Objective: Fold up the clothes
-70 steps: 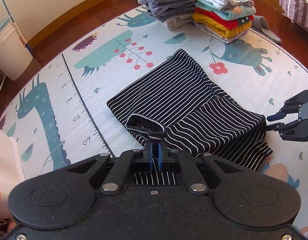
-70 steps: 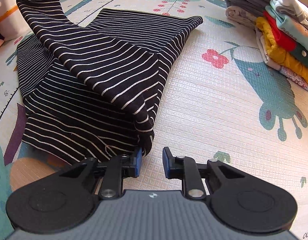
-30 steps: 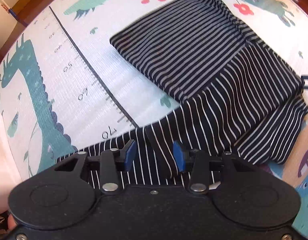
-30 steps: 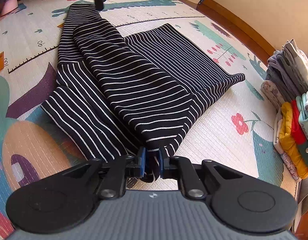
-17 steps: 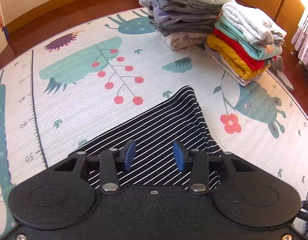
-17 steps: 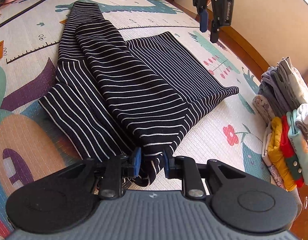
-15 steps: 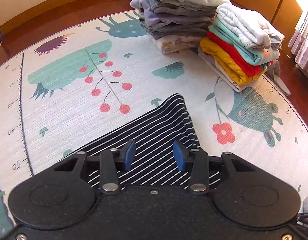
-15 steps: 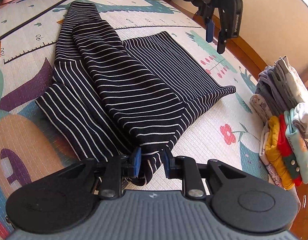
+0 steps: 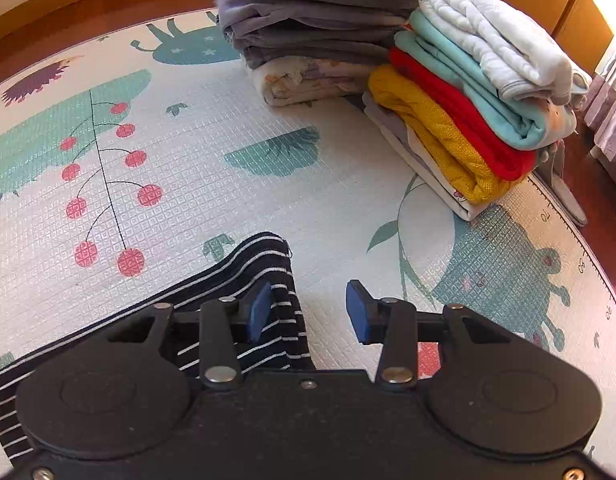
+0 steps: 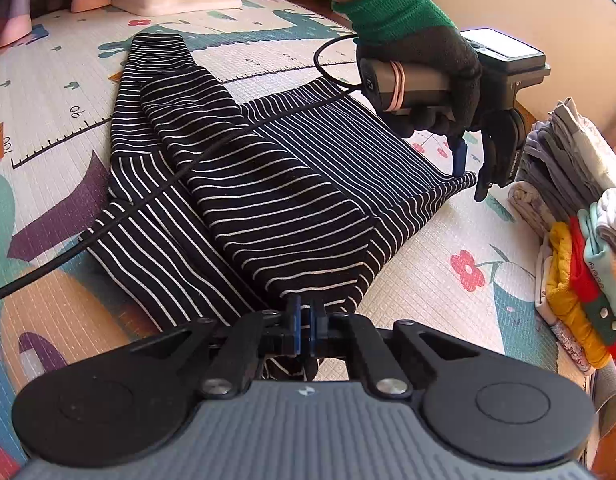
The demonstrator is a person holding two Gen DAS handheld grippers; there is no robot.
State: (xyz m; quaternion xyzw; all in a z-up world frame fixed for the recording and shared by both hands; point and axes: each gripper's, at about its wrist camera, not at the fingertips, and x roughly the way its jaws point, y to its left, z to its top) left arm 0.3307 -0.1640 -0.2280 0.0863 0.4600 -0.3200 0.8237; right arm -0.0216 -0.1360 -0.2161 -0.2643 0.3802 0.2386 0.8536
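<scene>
Partly, right tool (image 10: 305, 318) hides clamped striped garment (image 10: 275, 200) hem

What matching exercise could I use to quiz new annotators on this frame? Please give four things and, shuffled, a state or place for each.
Things:
1. left hand-held gripper
2. right hand-held gripper
3. striped garment
4. yellow knit

States or places:
A. shut on fabric
B. in a folded stack
C. open above a corner
D. spread on the play mat

Pairs: 1-C, 2-A, 3-D, 4-B
</scene>
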